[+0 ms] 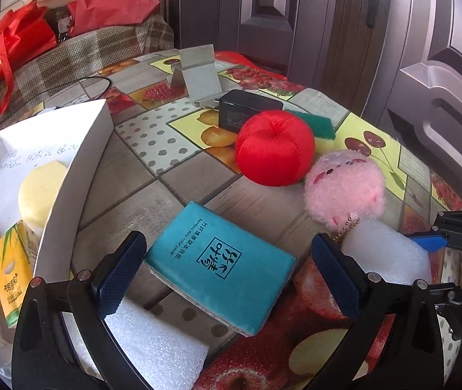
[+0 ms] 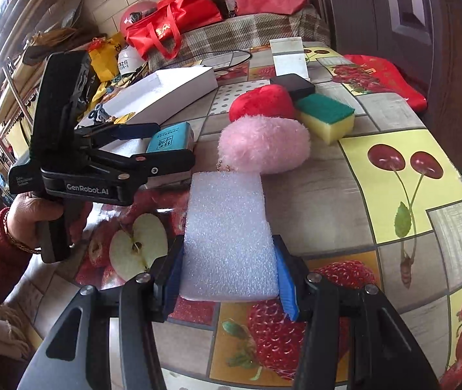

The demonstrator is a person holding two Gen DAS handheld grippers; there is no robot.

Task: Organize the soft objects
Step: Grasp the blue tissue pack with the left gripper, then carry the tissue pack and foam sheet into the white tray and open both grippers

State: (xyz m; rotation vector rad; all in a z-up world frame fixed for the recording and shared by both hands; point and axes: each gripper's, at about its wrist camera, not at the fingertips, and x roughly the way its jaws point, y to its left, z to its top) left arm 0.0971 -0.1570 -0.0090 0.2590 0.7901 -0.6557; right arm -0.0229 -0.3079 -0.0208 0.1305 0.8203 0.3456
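Right wrist view showed the right gripper (image 2: 229, 279) clamped on a white foam block (image 2: 227, 234), its blue pads pressed into both sides above the table (image 2: 344, 175). Left wrist view caught only that block's far end (image 1: 387, 253), partly hidden by a finger. The left gripper (image 1: 223, 273) stood released, straddling a teal tissue pack (image 1: 221, 269) without touching it. A white box (image 1: 78, 159) beside it was cropped; only this view revealed its contents.
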